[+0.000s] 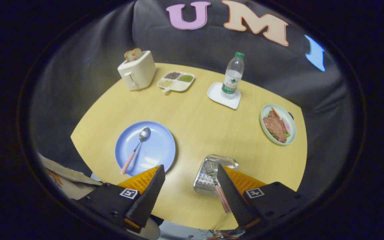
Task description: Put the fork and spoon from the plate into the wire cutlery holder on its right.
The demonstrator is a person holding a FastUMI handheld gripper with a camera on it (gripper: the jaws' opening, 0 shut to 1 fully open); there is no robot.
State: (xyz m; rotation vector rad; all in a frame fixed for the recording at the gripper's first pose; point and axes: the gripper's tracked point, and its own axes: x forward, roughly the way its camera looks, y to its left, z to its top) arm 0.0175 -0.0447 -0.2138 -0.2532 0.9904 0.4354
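My gripper hangs with jaws wide apart, holding nothing. The fork stands in the wire cutlery holder, handle toward me. The spoon lies on the blue plate, bowl pointing away

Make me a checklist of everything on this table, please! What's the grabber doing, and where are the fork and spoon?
Surface: round yellow wooden table, clean.
Job's things: spoon lies on the blue plate. A checked handle, probably the fork, stands in the wire cutlery holder, beside one finger.
Clutter: toaster with bread, divided snack tray, water bottle on a white coaster, dish of meat.
Grippers: gripper open, holding nothing; the holder sits just ahead of its fingers.
Cables: some thin wires below the table edge.
Surroundings: dark cloth wall; a paper bag beside the table.
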